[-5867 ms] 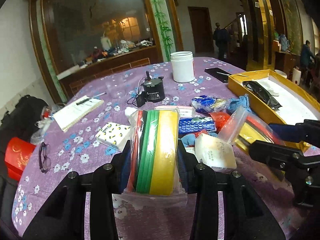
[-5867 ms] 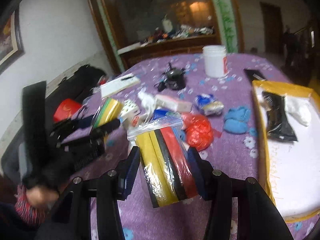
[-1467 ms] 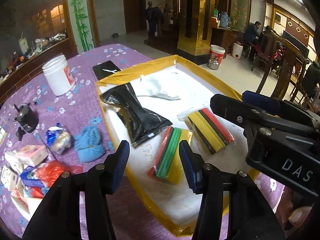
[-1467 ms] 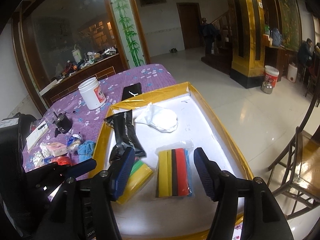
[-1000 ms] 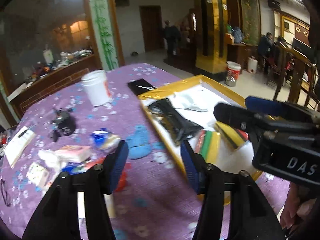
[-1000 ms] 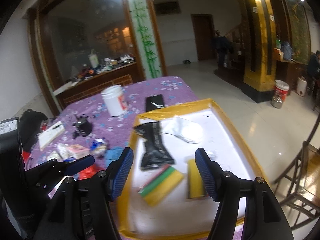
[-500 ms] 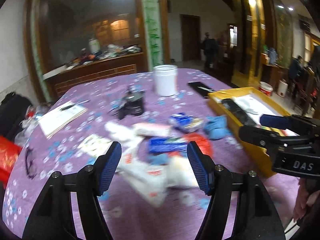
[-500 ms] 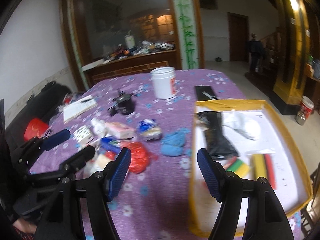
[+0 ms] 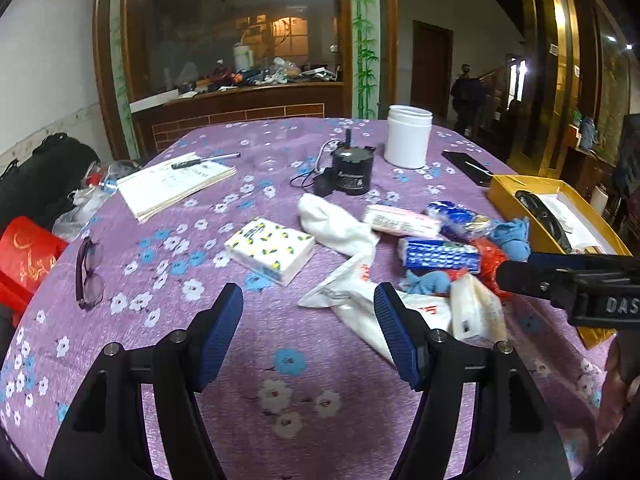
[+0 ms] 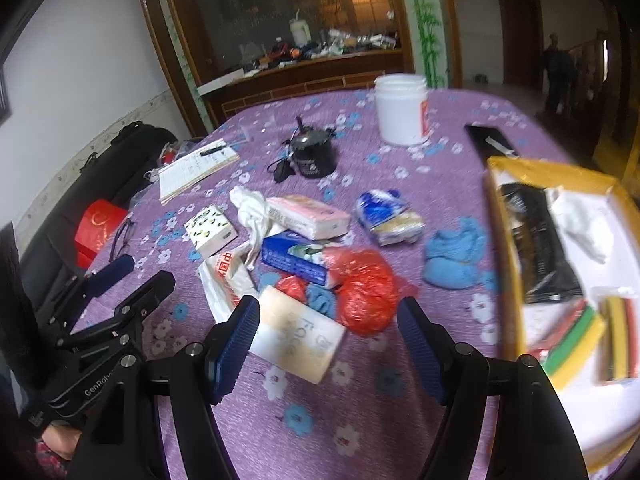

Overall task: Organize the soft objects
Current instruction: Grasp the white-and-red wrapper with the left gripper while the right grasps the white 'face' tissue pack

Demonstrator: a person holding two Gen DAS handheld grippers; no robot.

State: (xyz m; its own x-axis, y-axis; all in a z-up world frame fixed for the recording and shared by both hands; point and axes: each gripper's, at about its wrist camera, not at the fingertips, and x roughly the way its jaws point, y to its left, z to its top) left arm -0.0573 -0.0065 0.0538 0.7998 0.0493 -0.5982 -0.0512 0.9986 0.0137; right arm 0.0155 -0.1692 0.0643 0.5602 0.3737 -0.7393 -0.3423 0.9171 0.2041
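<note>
Hovering with jaws apart and empty, left gripper point(image 9: 308, 330) and right gripper point(image 10: 328, 334) over the purple flowered tablecloth point(image 9: 248, 380), soft packets heaped there, red plastic bag point(image 10: 366, 292) and cream tissue pack point(image 10: 298, 338) nearest, yellow-rimmed tray point(image 10: 504, 240) alongside holding sponge packs point(image 10: 572, 338).

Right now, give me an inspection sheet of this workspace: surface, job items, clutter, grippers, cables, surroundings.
Surface: table under a purple flowered cloth.
Job's things: yellow box at the right edge holds a black packet, a white wad and two striped sponge packs; tissue packs, blue cloth and red bag lie piled outside it.
Clutter: white jar, notebook with pen, glasses, black phone.
Grippers: left gripper and right gripper open, both empty.
Cables: thin lead by the black device.
Surroundings: wood counter behind glass; person standing in the far doorway.
</note>
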